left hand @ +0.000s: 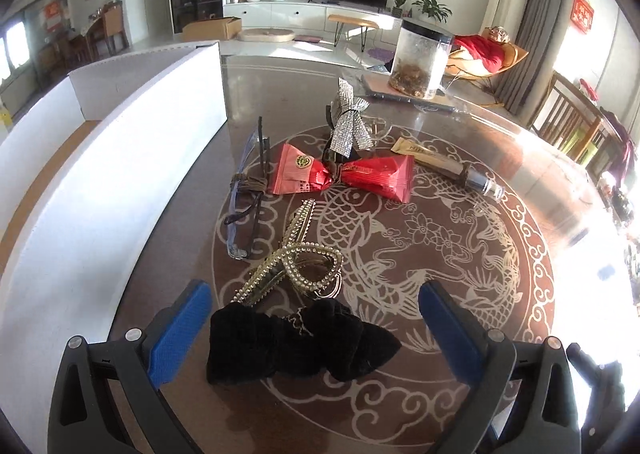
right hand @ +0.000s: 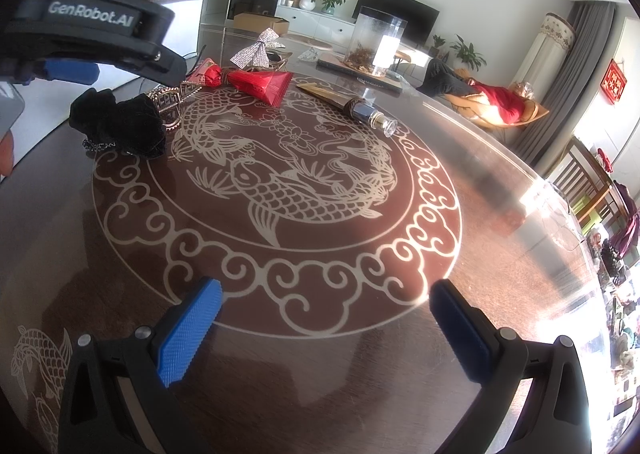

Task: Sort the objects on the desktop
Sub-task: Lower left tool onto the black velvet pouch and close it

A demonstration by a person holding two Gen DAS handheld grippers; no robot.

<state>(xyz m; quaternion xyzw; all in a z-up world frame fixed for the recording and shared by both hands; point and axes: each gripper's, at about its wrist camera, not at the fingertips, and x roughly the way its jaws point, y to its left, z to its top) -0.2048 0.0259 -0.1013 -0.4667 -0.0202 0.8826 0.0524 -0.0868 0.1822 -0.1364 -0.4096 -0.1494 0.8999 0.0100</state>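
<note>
A black velvet scrunchie [left hand: 296, 346] lies on the table between the blue pads of my open left gripper [left hand: 316, 318]; the pads stand apart from it on both sides. Just beyond lie a pearl hair claw [left hand: 296, 266], glasses [left hand: 248, 205], two red snack packets [left hand: 340, 173], a silver rhinestone bow [left hand: 350, 119] and a small glass vial with a gold pouch [left hand: 448, 167]. My right gripper [right hand: 324, 318] hovers open over bare patterned tabletop, with nothing between its fingers. From there the scrunchie [right hand: 120, 121] sits far left under the left gripper's body [right hand: 92, 33].
A white open box [left hand: 120, 141] borders the table's left side. At the far edge a clear plastic jar [left hand: 420, 57] stands on a flat book. The round table [right hand: 500, 213] has a fish pattern. Chairs stand off to the right, and a person reclines in the room behind.
</note>
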